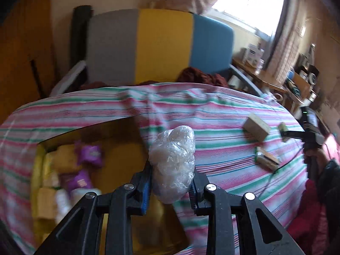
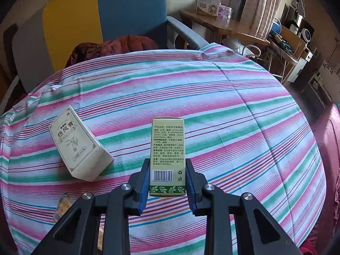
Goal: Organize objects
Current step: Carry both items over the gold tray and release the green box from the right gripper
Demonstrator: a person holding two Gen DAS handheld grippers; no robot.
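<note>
My left gripper (image 1: pixel 171 182) is shut on a crumpled clear plastic bag (image 1: pixel 173 159), held in the air over the right edge of a yellow bin (image 1: pixel 39 165). The bin holds purple packets (image 1: pixel 89 154) and several pale boxes. My right gripper (image 2: pixel 167 163) is shut on a narrow green box (image 2: pixel 167 144) with printed text and a barcode, just above the striped cloth (image 2: pixel 233 116). In the left wrist view the right gripper (image 1: pixel 285 135) appears at the far right. A cream box (image 2: pixel 80 146) lies tilted on the cloth to its left, the same cream box (image 1: pixel 257 129).
A flat green-edged packet (image 1: pixel 267 159) lies on the cloth near the right gripper. A chair with grey, yellow and blue panels (image 1: pixel 163 42) stands behind, a dark red garment (image 1: pixel 199 74) on it. A cluttered wooden desk (image 2: pixel 223 25) is at back right. A person's hand (image 1: pixel 312 159) holds the right gripper.
</note>
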